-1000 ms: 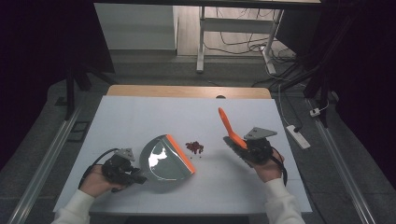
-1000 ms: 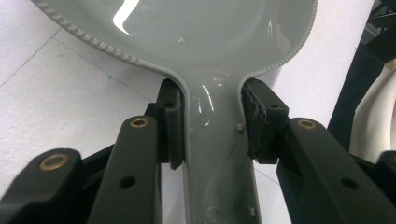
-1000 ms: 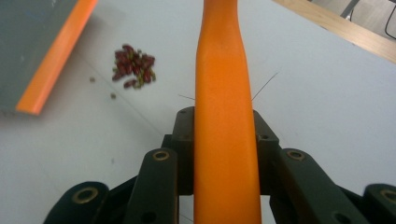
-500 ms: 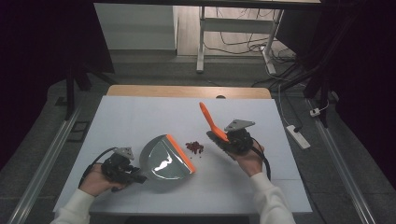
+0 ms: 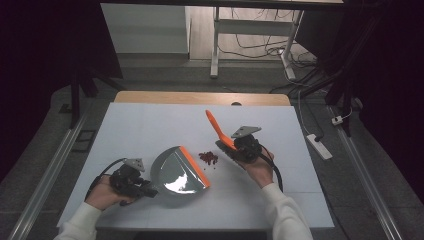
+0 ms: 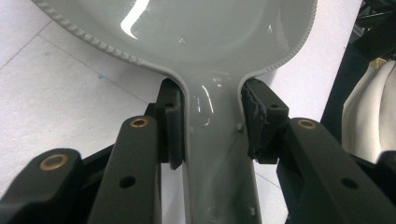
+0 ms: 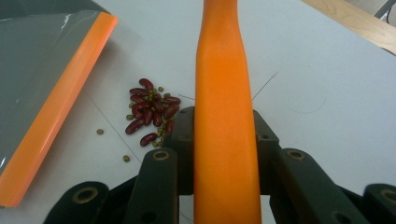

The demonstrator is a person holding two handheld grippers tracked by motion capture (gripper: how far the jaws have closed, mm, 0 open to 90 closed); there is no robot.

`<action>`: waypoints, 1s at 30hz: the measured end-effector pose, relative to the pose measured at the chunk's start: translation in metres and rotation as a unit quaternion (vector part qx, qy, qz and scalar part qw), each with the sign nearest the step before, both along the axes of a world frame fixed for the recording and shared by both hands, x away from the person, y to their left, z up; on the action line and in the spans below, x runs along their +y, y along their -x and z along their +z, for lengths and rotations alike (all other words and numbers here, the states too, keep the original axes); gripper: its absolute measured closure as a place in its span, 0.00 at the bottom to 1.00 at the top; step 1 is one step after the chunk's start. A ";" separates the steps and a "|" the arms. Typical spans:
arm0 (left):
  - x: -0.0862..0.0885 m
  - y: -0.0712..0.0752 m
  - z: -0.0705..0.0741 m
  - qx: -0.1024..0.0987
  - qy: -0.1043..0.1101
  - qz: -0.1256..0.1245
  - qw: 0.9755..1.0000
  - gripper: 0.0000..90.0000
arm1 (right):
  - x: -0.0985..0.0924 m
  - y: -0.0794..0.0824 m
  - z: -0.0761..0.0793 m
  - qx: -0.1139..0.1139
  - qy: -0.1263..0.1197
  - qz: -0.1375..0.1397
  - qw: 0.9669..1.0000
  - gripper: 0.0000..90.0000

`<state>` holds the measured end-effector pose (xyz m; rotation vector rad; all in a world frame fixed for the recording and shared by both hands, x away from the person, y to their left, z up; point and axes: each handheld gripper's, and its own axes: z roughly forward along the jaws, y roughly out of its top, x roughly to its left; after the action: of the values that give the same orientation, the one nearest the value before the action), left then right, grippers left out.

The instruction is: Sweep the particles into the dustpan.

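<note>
Your left gripper (image 5: 145,187) is clamped on the narrow handle of the grey plastic dustpan with the orange front lip (image 5: 180,171), jaws pressed to both sides just behind where the pan widens; the pan sits on the white table (image 5: 150,125), lip facing the spill. Your right gripper (image 5: 234,148) is closed around the orange plastic brush handle (image 5: 216,126), which slants up and away over the table; its bristle end is hidden from you. The small heap of dark red beans mixed with tiny green ones (image 5: 208,158) lies between lip and brush, near both. These look light, hard and smooth, so expect rolling and scattering; sweep gently. The pan looks stiff but slick, so keep your hold close to the neck.
</note>
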<state>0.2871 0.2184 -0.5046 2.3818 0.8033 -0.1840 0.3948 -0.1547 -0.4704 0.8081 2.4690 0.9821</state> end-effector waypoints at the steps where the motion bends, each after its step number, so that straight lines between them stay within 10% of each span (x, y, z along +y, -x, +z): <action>1: 0.000 0.000 0.000 0.001 0.000 0.000 1.000 0.69 | 0.001 -0.001 -0.001 0.000 0.000 0.000 1.000 0.78; 30: -0.007 -0.013 -0.005 0.021 -0.005 -0.012 1.000 0.69 | 0.032 -0.023 -0.013 0.019 0.023 0.005 1.000 0.78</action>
<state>0.3003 0.2115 -0.5095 2.4055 0.7968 -0.2425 0.4176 -0.1230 -0.4833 0.8074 2.5197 0.9182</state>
